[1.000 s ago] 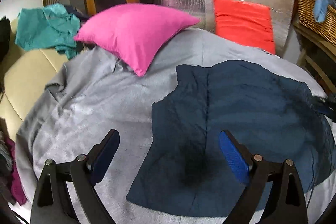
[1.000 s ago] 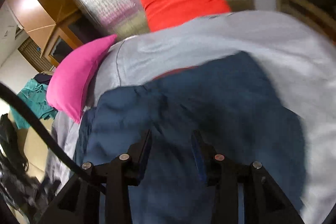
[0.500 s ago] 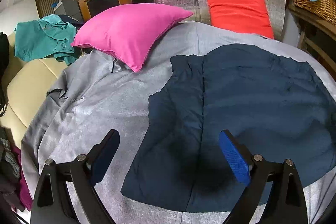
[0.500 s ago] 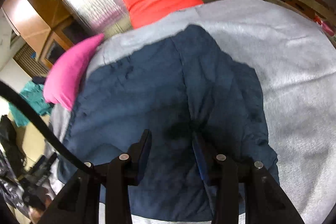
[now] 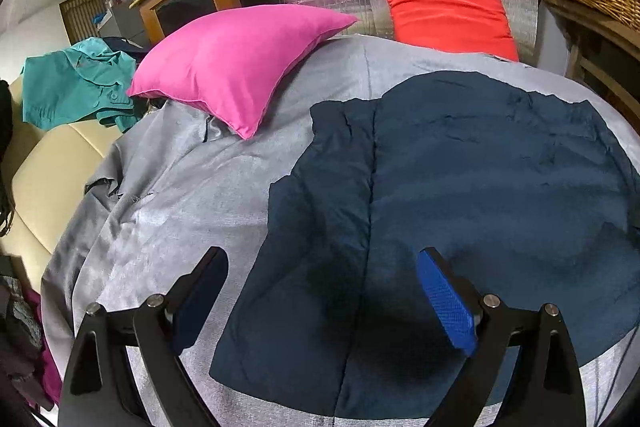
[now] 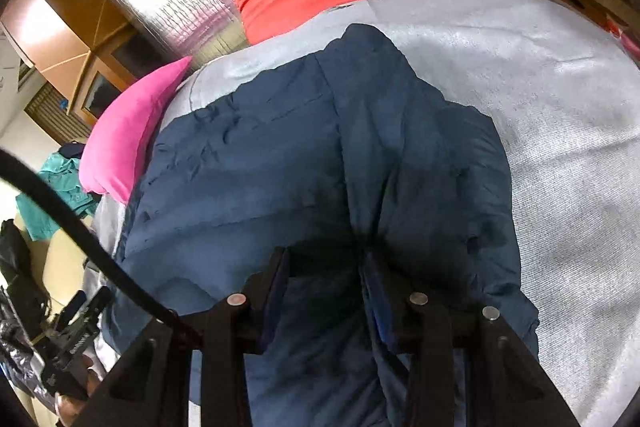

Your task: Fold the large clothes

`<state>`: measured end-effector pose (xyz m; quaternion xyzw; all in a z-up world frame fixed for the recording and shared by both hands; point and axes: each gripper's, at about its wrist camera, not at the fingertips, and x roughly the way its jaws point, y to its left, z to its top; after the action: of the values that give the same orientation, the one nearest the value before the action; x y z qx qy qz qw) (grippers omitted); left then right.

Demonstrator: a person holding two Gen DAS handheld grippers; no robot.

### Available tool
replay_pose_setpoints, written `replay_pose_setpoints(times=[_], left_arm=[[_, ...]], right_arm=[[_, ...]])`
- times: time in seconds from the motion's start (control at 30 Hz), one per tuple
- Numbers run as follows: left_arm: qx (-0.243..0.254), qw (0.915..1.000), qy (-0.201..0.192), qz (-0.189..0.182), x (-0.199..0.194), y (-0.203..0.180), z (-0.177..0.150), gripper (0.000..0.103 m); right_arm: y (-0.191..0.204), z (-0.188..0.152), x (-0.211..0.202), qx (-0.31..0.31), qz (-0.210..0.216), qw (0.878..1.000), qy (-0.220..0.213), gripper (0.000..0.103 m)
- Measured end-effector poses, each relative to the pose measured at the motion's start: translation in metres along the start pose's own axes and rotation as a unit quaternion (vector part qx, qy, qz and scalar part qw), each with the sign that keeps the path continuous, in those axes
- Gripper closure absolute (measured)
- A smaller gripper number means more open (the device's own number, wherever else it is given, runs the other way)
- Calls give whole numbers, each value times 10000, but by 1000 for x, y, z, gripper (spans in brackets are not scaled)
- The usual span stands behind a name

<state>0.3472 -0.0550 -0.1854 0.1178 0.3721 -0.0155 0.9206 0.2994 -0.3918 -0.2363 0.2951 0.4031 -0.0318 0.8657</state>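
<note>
navy garment (image 5: 460, 187) lies spread flat on the grey bedcover (image 5: 192, 203), w/ a lengthwise seam running down its left portion and a stepped edge on the left side. far edge lies short of the orange cushion (image 5: 446, 11); pink pillow (image 5: 236, 63) sits to the far left, apart from the fabric. left gripper (image 5: 322, 291) hovers over the near-left part of the garment, fingers spread wide, nothing between them; blue pad (image 5: 446, 307) on one finger is visible. right gripper (image 6: 324, 287) is low over the near part of the garment, gap narrow; dark cloth and shadow fill the space between the tips, so cannot tell whether it pinches a fold or only hovers above it. handling, as a judgement: fabric looks thin, soft and light w/ small wrinkles, no stiffness, so it will drape and sag when lifted and may drag on the textured cover. a single-point lift will likely bunch it. recommended hold: pinch at corners or hem edges, one gripper per corner, approx. symmetric about the seam, and take only the layer(s) intended. near-left corner (image 5: 220, 371) is close to the left gripper and looks reachable. keep tension between both holds to keep the fold line straight. teal clothing (image 5: 72, 83) on the cream sofa (image 5: 44, 179) is well apart, not involved.
</note>
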Motion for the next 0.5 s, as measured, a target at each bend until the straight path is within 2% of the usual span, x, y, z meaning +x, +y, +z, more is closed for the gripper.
replay_pose_setpoints(times=[0.13,0.27,0.4,0.5], left_arm=[[38,10000,18,55,2,0,-1,7],[64,9999,47,82,4,1,-1,7],[119,9998,95,84,7,-1,-2,7],[155,9997,179,38,11,0,-2,7]], right_arm=[[-8,0,-18,186,323,9992,-149,60],[-9,1,-32,170,418,9982,-406,59],[-12,-1,-11,242,239,9994,28,60],[-12,2,-12,209,266,9994,78,60]])
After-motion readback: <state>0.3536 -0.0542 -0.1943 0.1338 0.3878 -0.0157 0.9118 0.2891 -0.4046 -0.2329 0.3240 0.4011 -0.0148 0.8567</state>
